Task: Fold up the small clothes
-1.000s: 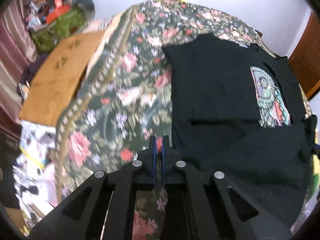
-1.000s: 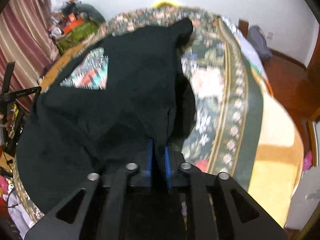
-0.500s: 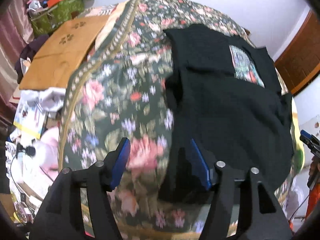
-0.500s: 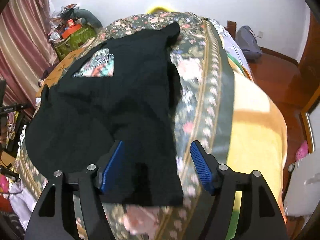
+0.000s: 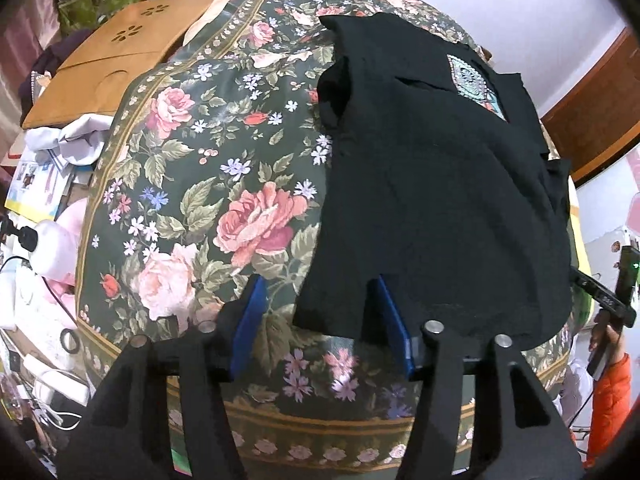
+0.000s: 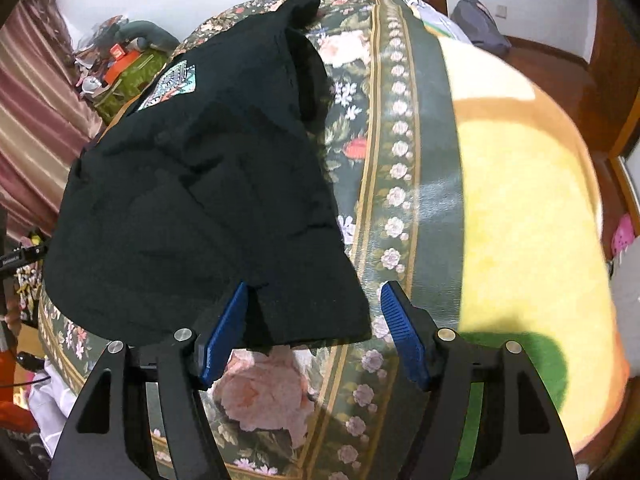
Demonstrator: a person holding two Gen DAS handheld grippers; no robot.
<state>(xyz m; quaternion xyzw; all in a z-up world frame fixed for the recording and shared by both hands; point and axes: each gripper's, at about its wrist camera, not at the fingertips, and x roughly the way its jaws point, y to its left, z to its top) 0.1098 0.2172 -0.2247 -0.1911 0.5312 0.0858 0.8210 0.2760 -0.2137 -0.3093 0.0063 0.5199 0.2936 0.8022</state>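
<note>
The black shirt lies partly folded at the right of the frame on the floral bedspread, more folds pending; the left gripper and right gripper stand released, jaws straddling its near corners, the left having just narrowed a little

Both views are taken from wrist-mounted fisheye cameras, each aimed steeply downward along its own two fingers at a bed. In the left wrist view, the left gripper is framed low, and the near left corner of a black shirt on a floral bedspread is seen close up. In the right wrist view, the right gripper is framed over the shirt's near right corner. The shirt and bedspread are shared by both views.
</note>
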